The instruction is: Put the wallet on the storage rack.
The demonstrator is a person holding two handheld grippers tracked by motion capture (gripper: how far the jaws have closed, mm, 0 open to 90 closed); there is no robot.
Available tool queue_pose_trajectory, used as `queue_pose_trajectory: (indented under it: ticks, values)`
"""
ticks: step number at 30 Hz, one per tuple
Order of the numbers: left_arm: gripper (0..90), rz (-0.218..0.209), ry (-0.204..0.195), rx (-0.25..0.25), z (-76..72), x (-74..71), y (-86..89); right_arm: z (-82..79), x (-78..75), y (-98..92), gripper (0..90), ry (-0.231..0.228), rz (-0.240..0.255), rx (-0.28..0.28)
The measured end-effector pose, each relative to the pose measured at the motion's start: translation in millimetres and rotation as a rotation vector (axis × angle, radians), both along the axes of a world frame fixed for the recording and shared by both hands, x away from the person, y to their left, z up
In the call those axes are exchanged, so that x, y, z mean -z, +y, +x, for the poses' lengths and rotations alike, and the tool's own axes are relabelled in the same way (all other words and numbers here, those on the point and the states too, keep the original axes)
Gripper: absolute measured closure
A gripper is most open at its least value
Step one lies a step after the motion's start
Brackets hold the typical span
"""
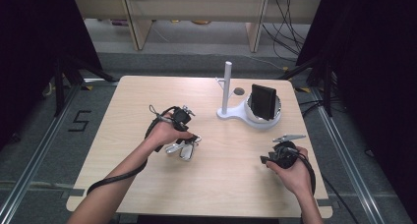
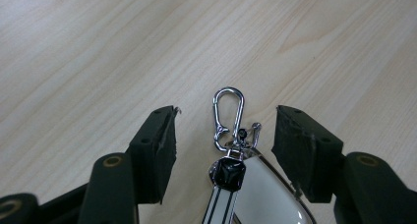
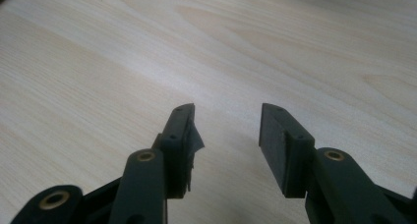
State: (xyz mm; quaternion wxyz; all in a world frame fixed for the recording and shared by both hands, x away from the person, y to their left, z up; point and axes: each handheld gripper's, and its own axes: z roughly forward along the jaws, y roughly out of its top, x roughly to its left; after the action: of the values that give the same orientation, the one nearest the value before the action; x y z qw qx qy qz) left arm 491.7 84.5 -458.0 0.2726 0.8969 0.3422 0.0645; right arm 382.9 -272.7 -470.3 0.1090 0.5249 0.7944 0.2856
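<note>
Your left claw (image 2: 223, 130) straddles the keychain (image 2: 231, 155); your right claw (image 3: 226, 135) hangs idle.

The keychain lies flat on the wooden surface (image 1: 147, 96), left of centre, its silver clip (image 2: 228, 111) pointing away between your left jaws. Those jaws stand apart, with a gap on each side of the clip, so nothing is clamped. Your right claw is near the right edge, jaws apart over bare wood. A white stand (image 1: 231, 111) holding a black wallet (image 1: 263, 101) sits at the far right, well apart from the keychain.

The key fob (image 1: 183, 150) lies on the table (image 1: 123, 121), left of the stand (image 1: 236, 113), apparently flat.
</note>
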Motion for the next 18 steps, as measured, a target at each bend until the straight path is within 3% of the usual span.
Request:
queue_pose_trajectory:
  ticks: [13,14,18]
  values:
    - [41.2,0.012,0.026,-0.013,6.0,4.0,-3.1,0.9,0.2,-1.0,56.9,0.002,0.007,0.002]
    - [41.3,0.017,0.029,-0.02,6.6,3.9,-4.2,0.7,-0.9,-1.3,56.8,0.017,-0.005,0.002]
    - [42.4,0.049,0.046,-0.015,11.0,2.7,-9.5,0.2,0.2,-2.8,56.6,0.006,0.01,0.001]
